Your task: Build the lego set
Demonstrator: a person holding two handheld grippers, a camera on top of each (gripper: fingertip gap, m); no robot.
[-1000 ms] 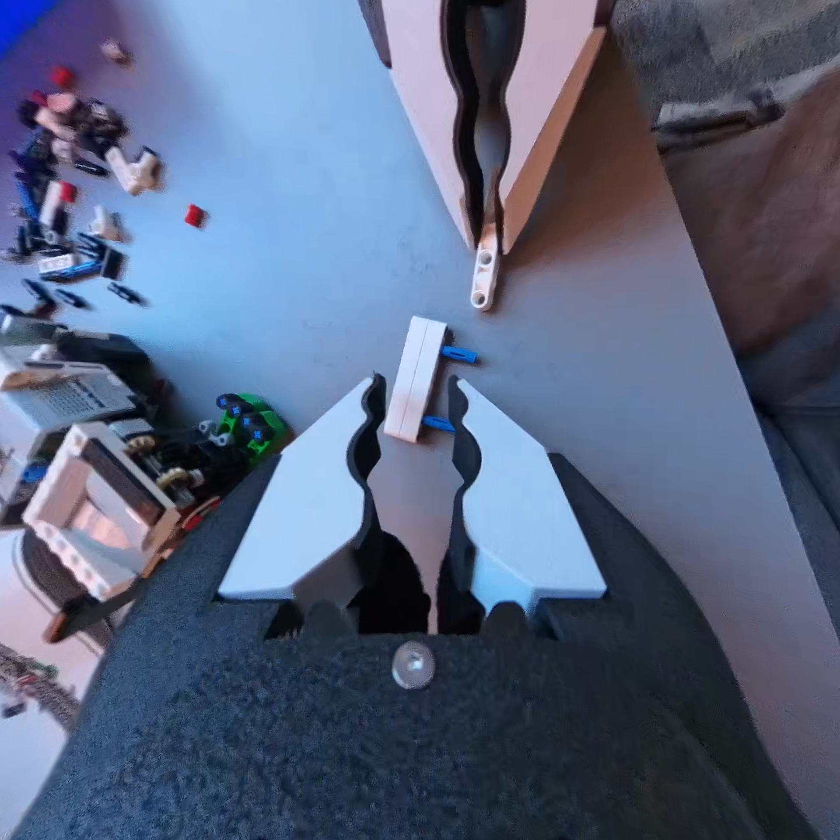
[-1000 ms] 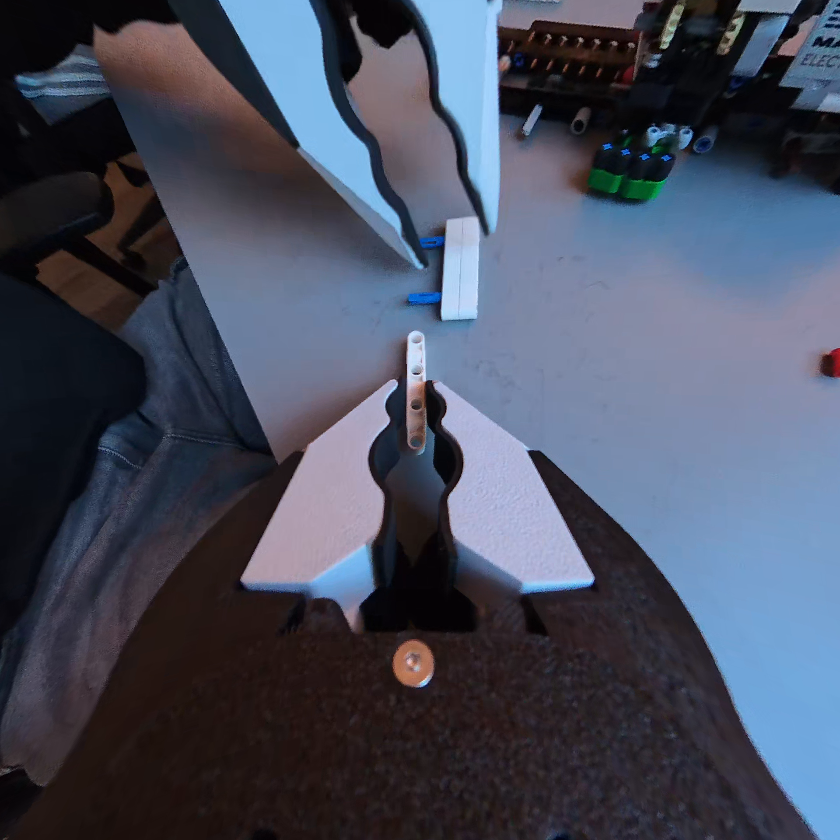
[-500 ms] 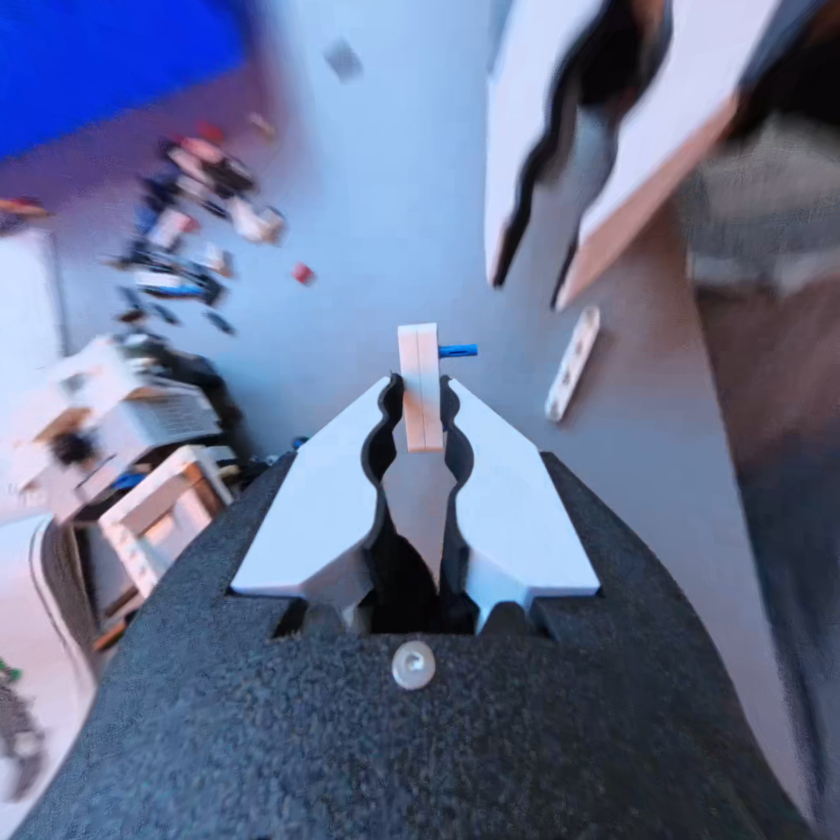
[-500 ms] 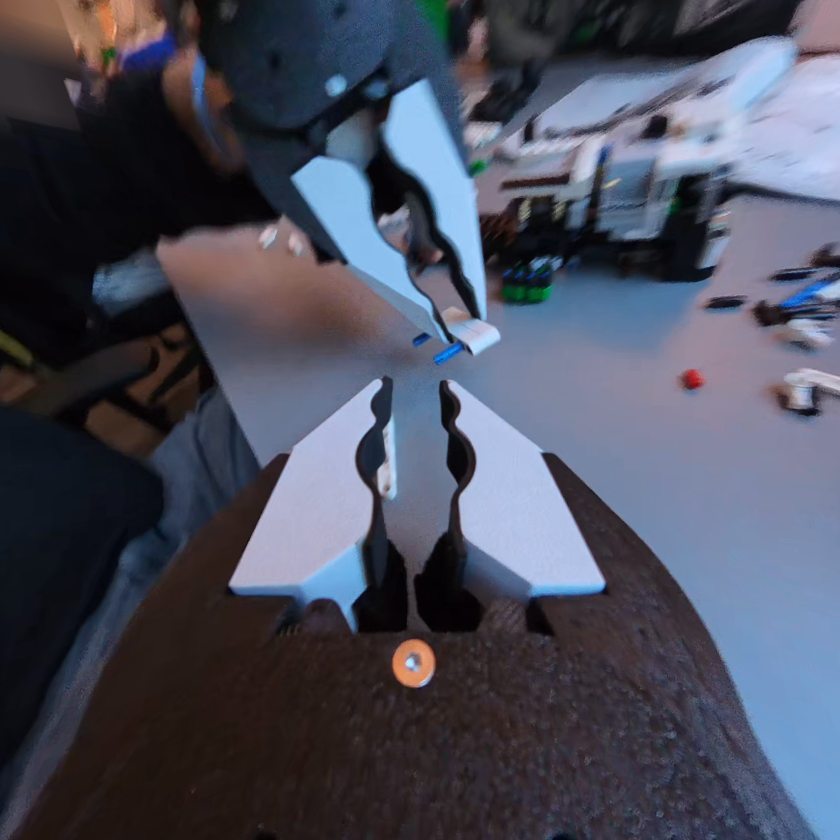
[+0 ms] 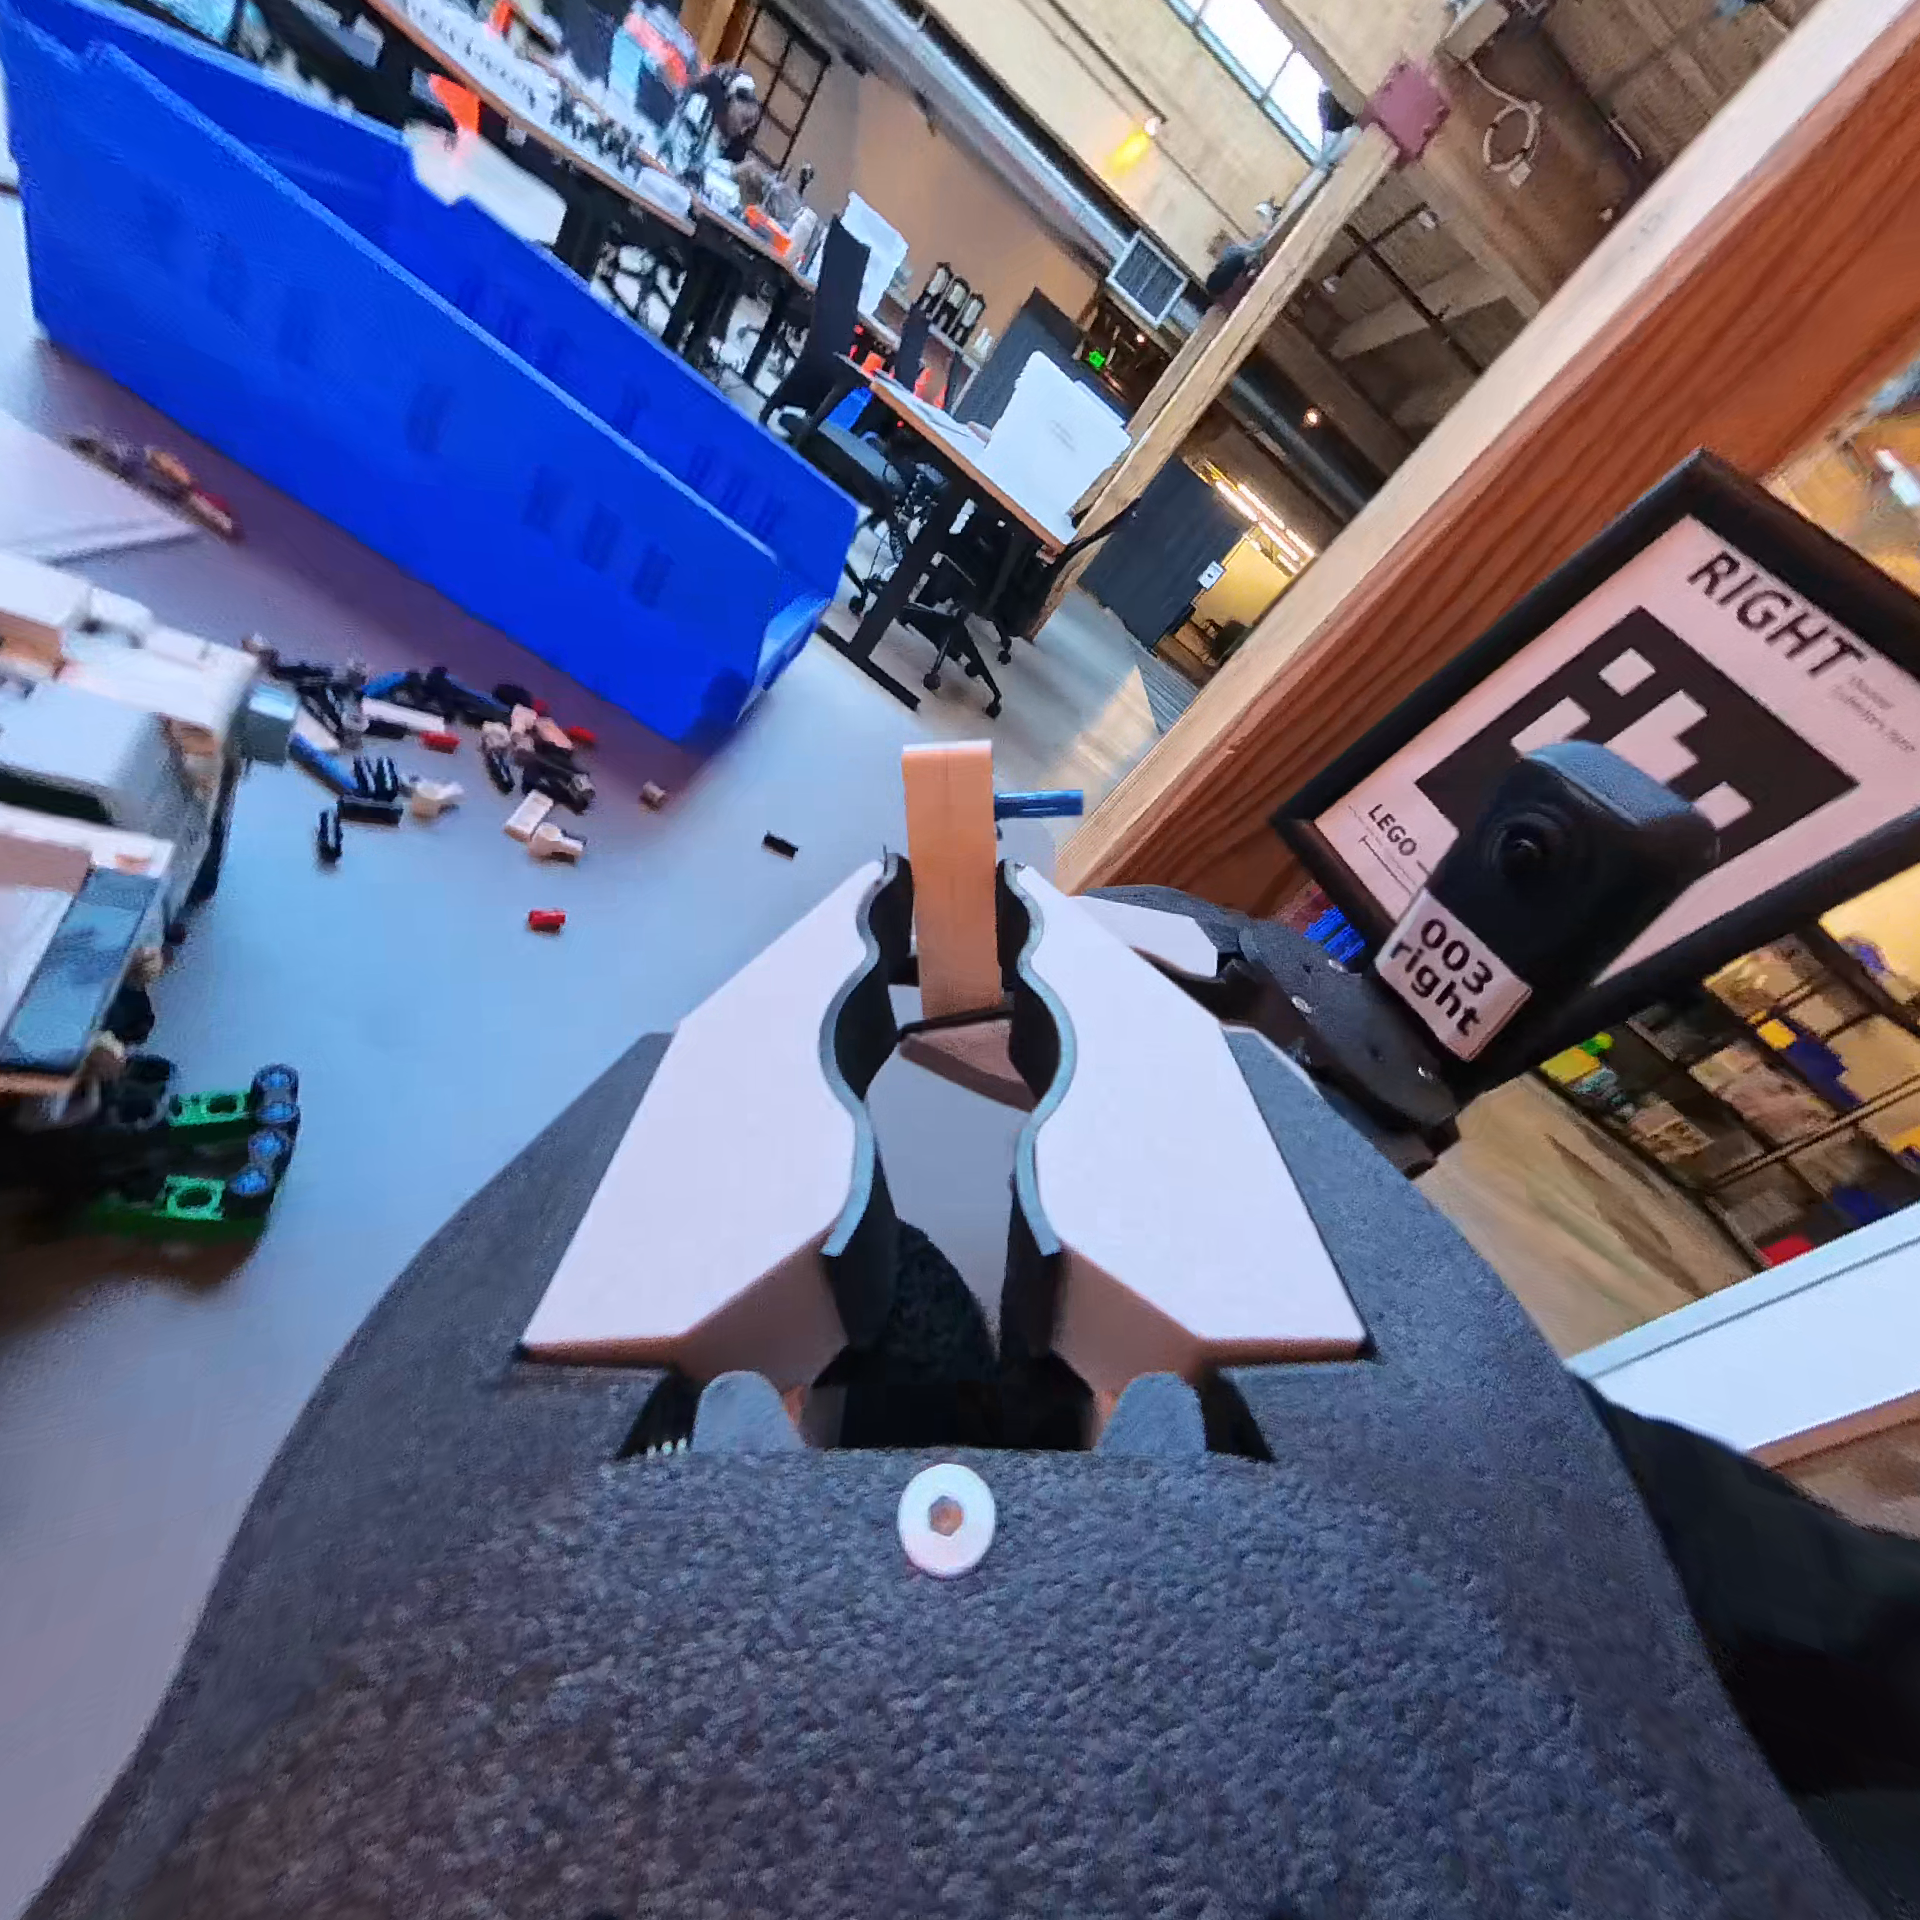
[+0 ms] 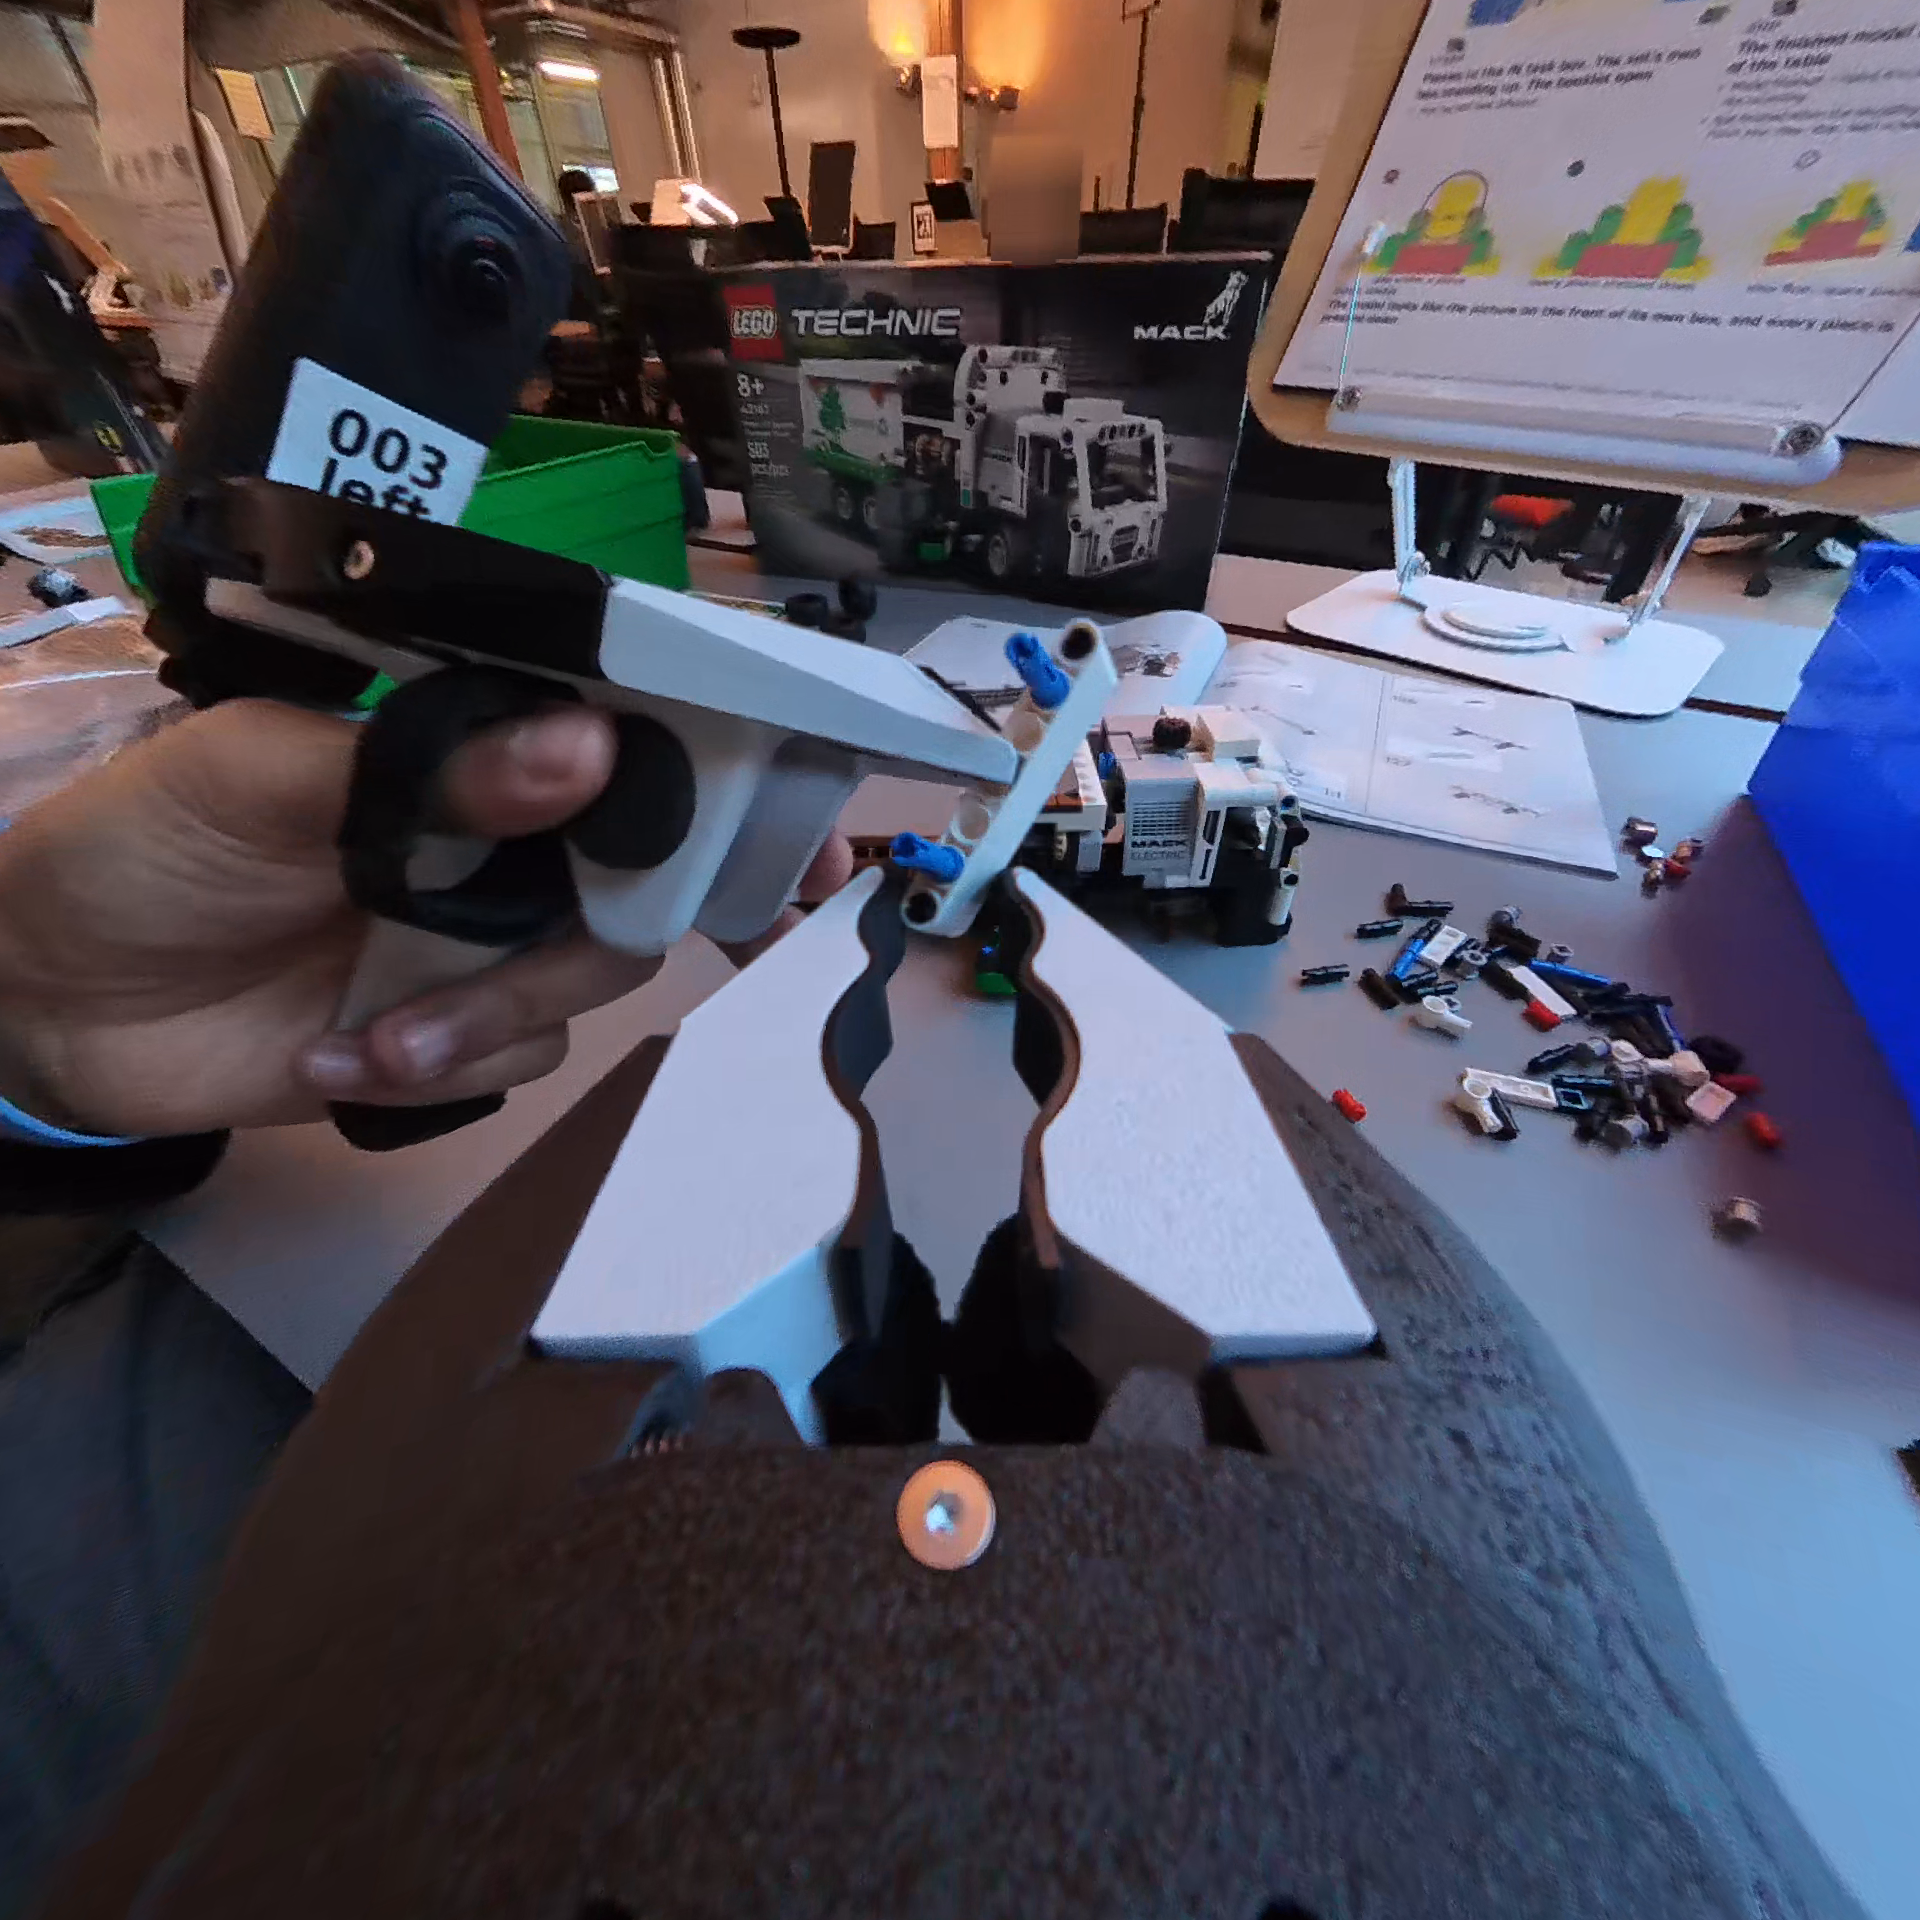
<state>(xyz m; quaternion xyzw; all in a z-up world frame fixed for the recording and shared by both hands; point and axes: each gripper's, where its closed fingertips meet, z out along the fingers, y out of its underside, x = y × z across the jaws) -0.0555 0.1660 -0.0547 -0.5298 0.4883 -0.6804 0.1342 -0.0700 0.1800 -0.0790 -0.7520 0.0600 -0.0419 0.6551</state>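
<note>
The left gripper (image 5: 951, 883) is clamped on one long white plastic beam (image 5: 948, 883), which stands up between its two white fingers (image 5: 748, 1091) above the grey table (image 5: 436, 997). In the right wrist view that beam (image 6: 1013, 779) tilts in the air and carries two blue plastic pins (image 6: 1034, 665), one near its upper end and one near its lower end; a bare hand (image 6: 208, 904) holds the left gripper's (image 6: 997, 764) grip, one finger through a black loop.

The right gripper (image 6: 948, 894) has its jaws apart with nothing between them, and the beam's lower end hangs just in front of its fingertips. In the left wrist view, the right gripper's black body with its camera (image 5: 1558, 831) sits beside the left one, in front of a black-and-white marker card (image 5: 1704, 707).

On the table stand one partly built white toy truck (image 6: 1174, 810) and one dark set box with a truck picture (image 6: 987, 426) behind it. One open instruction booklet (image 6: 1392, 738) lies right of the truck, and one scattered heap of small black, white, blue and red pieces (image 6: 1558, 1039) lies near one blue plastic bin (image 6: 1849, 810). One green bin (image 6: 582, 499) stands behind the left gripper, and one instruction sheet on a white stand (image 6: 1600, 208) rises at the back. Two green blocks with black-and-blue pins (image 5: 208, 1153) lie at the table's left in the left wrist view, though their exact make-up is blurred.
</note>
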